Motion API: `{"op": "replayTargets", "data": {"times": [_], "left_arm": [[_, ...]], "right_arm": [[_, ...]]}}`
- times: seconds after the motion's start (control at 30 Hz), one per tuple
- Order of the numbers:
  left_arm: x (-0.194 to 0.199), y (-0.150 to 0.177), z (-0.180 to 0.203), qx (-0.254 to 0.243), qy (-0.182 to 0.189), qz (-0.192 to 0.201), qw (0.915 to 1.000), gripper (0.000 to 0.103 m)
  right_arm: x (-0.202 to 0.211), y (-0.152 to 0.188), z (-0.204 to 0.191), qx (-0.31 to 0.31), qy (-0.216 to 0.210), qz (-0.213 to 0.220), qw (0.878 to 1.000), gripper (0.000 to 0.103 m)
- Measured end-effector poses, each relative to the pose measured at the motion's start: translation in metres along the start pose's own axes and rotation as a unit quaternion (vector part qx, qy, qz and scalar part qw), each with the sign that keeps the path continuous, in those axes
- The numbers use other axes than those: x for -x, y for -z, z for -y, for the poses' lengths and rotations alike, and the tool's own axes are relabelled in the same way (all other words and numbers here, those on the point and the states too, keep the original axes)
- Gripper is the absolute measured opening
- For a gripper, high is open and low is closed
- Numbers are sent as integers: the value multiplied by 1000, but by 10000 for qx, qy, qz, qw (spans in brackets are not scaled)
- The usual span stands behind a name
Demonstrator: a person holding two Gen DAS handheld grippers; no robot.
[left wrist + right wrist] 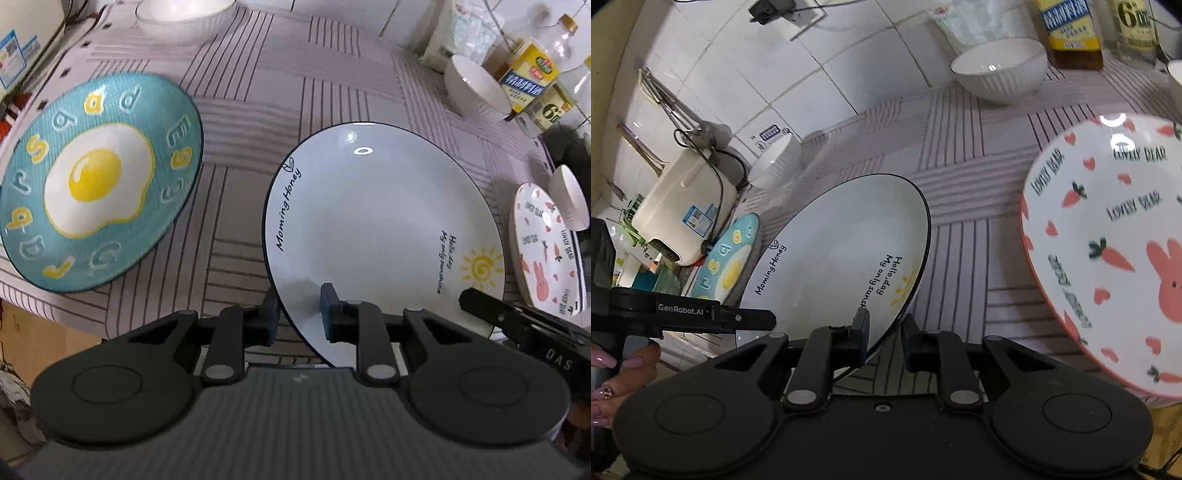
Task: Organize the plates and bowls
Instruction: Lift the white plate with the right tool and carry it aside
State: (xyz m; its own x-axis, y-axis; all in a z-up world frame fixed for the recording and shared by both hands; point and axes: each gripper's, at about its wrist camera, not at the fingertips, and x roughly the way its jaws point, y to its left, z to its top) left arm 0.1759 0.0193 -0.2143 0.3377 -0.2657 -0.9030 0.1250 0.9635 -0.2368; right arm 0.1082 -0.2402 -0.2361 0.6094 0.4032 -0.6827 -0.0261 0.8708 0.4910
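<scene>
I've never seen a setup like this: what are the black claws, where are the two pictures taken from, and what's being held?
No robot here: a person holds a two-finger gripper in each hand, with a camera on each looking along its fingers. Both grip the near rim of one white "Morning Honey" plate: the left gripper in one view, the right gripper in the other. On the striped tablecloth also lie a teal fried-egg plate, a rabbit-and-carrot plate and white ribbed bowls.

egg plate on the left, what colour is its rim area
Teal, with white and yellow letters around a fried-egg picture on the round ceramic plate; clearest in the left wrist view.
</scene>
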Motion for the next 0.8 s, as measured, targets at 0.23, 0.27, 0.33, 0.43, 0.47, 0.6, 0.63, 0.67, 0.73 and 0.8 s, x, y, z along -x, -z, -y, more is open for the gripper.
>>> {"op": "replayTargets", "data": {"times": [0.23, 0.27, 0.33, 0.43, 0.47, 0.6, 0.63, 0.67, 0.73, 0.8], "left_arm": [[16, -33, 3, -310, -26, 178, 9994, 22], [17, -39, 3, -350, -33, 192, 9992, 22], [18, -53, 4, -447, -50, 233, 9987, 22], [21, -74, 3, -562, -63, 245, 9981, 22], [21, -82, 3, -611, -51, 249, 9978, 22], [18, -108, -1, -771, -5, 251, 9967, 22], [15, -115, -3, -823, -3, 241, 9963, 22], [12, -120, -4, -862, -5, 230, 9960, 22], [2, -131, -6, -919, 8, 173, 9956, 22], [-9, -140, -11, -948, 53, 80, 9955, 22]], "right_arm": [[1, -27, -12, -12, 28, 246, 9997, 22], [-1, -31, -14, 14, 38, 264, 9996, 23], [-5, -42, -18, 78, 70, 293, 9995, 23], [-11, -56, -24, 93, 120, 345, 9993, 23], [-13, -59, -25, 87, 132, 371, 9992, 23], [-21, -77, -28, -6, 176, 465, 9988, 23], [-26, -82, -29, -4, 216, 470, 9987, 23], [-30, -85, -30, -3, 249, 461, 9986, 23], [-41, -92, -31, -9, 322, 431, 9985, 23], [-50, -96, -28, -58, 376, 431, 9983, 24]]}}
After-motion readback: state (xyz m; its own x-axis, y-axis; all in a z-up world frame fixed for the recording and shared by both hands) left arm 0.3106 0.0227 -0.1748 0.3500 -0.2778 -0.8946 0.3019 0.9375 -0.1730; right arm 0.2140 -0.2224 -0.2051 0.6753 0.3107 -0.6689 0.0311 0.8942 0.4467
